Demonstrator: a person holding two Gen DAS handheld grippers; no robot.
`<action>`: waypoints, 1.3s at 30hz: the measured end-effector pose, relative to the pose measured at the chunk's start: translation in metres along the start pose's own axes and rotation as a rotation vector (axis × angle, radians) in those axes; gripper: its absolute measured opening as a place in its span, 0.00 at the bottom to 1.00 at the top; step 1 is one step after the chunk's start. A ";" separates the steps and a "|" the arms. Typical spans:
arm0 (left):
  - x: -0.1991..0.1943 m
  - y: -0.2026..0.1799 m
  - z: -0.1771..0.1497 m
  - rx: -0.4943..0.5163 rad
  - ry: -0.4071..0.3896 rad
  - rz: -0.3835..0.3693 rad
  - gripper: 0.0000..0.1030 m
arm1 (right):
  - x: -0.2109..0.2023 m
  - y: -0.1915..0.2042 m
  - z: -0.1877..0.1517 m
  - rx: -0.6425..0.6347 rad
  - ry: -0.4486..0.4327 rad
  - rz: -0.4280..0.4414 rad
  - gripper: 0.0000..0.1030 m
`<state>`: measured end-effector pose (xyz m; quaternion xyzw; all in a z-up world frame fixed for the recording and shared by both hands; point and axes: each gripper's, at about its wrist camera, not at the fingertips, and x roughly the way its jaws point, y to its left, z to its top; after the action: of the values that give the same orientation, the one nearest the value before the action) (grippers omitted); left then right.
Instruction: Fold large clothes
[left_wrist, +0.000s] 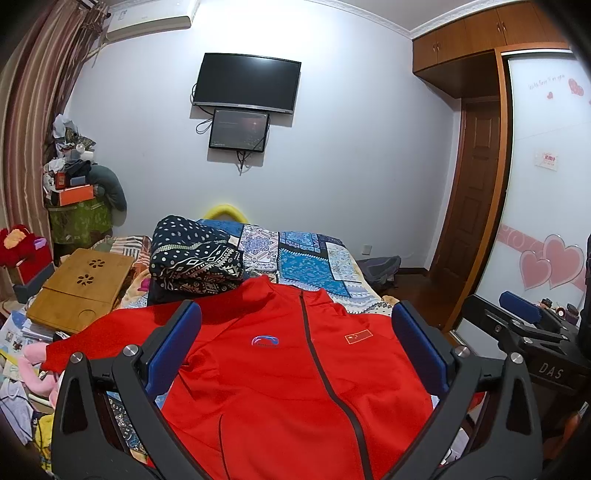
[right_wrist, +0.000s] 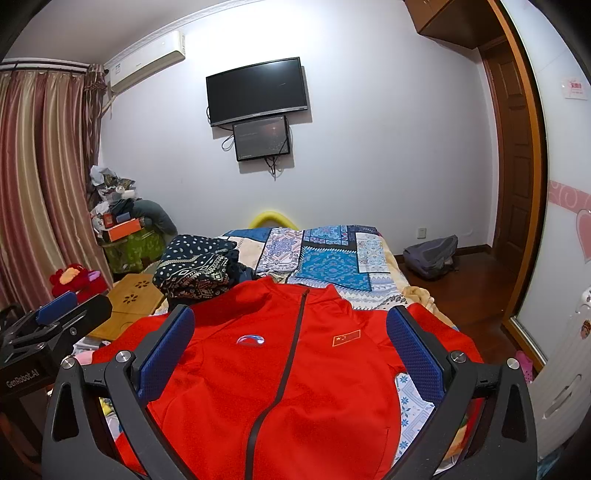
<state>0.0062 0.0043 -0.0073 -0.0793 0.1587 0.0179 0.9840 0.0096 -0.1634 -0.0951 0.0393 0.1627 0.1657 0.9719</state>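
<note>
A red zip-up jacket (left_wrist: 280, 373) (right_wrist: 288, 369) lies face up on the bed, collar pointing away, with a dark zipper down the middle, a blue logo and a small flag patch on the chest. One sleeve reaches out to the left. My left gripper (left_wrist: 295, 317) hovers over the chest, open wide, nothing between its blue pads. My right gripper (right_wrist: 291, 317) also hangs open above the jacket and holds nothing. Each view shows the other gripper at its edge: the right gripper (left_wrist: 524, 314) and the left gripper (right_wrist: 62, 306).
A blue patchwork quilt (left_wrist: 314, 258) (right_wrist: 332, 258) covers the bed. Folded dark patterned clothes (left_wrist: 195, 258) (right_wrist: 195, 269) sit beyond the collar on the left. A bamboo lap table (left_wrist: 81, 288) and clutter lie left of the bed. A grey backpack (right_wrist: 432, 254) sits on the floor at right.
</note>
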 end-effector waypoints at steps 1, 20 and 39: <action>0.000 0.000 0.000 0.001 0.000 0.001 1.00 | -0.001 0.000 0.001 0.000 -0.001 0.002 1.00; 0.000 0.002 0.001 0.002 -0.002 0.006 1.00 | 0.000 0.007 0.000 -0.007 0.005 0.006 1.00; 0.001 0.001 0.001 0.003 -0.003 0.008 1.00 | 0.001 0.008 0.000 -0.013 0.007 0.007 1.00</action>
<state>0.0074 0.0052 -0.0073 -0.0772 0.1575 0.0219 0.9843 0.0076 -0.1556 -0.0942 0.0329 0.1648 0.1704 0.9709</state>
